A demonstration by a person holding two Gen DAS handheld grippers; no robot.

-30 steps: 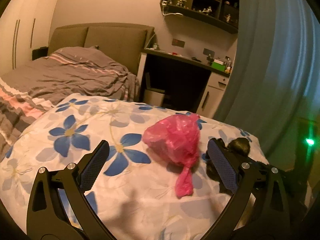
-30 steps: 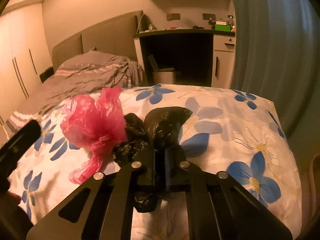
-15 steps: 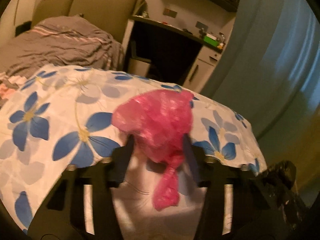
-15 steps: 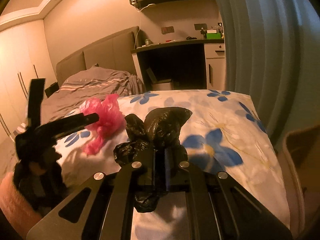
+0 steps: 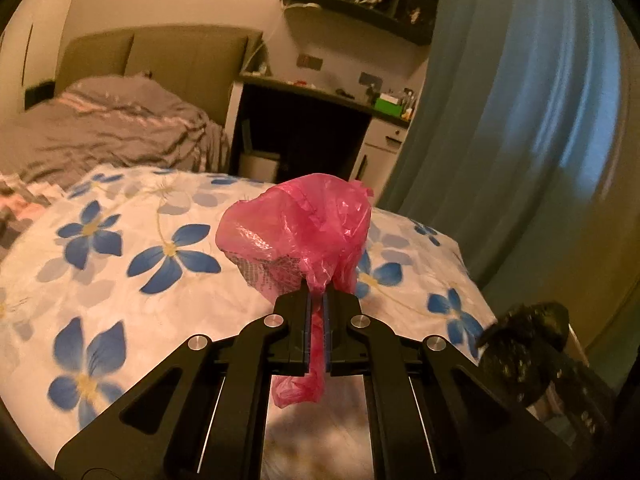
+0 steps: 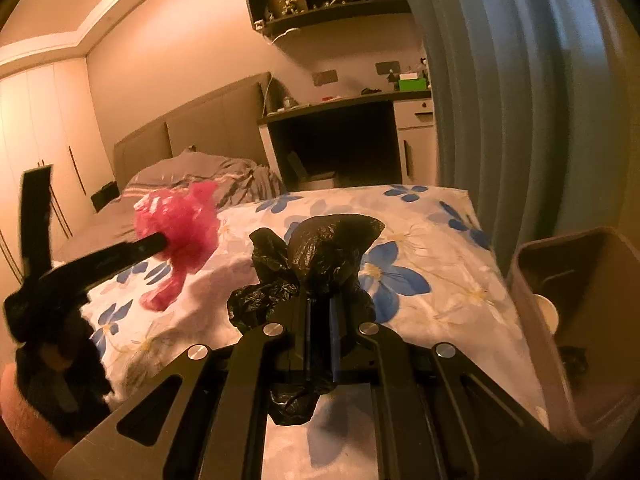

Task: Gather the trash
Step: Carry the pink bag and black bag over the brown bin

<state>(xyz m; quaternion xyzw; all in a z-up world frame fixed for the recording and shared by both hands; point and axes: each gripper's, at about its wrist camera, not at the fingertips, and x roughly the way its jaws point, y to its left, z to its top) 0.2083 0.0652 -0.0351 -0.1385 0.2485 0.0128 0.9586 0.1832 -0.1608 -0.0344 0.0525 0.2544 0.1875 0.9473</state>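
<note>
Left gripper point(image 5: 317, 300): jaws pressed together on the twisted neck of the pink bag point(image 5: 296, 228); the neck is likely chosen because the puffy body would slip or crush.
Pink bag: its body bulges ahead of the fingertips and its tail hangs below them, above the middle of the floral quilt point(image 5: 120, 248); from the right wrist view it looks clear of the cloth.
Right gripper point(image 6: 320, 304): jaws pinching the knotted middle of the black bag point(image 6: 320, 248), lobes above, a tail drooping below.
Black bag: carried over the quilt's near right part, toward the edge where the bin stands.
Bin point(image 6: 576, 320): brown, open-topped, just beside the quilt's right edge; something pale and something dark lie inside, too dim to name.
Quilt: white with blue flowers; no other loose trash shows on it.
Judgement: both bags are in hand, so what remains seems to be carrying them over the right edge and dropping them into the bin, black bag nearer.
</note>
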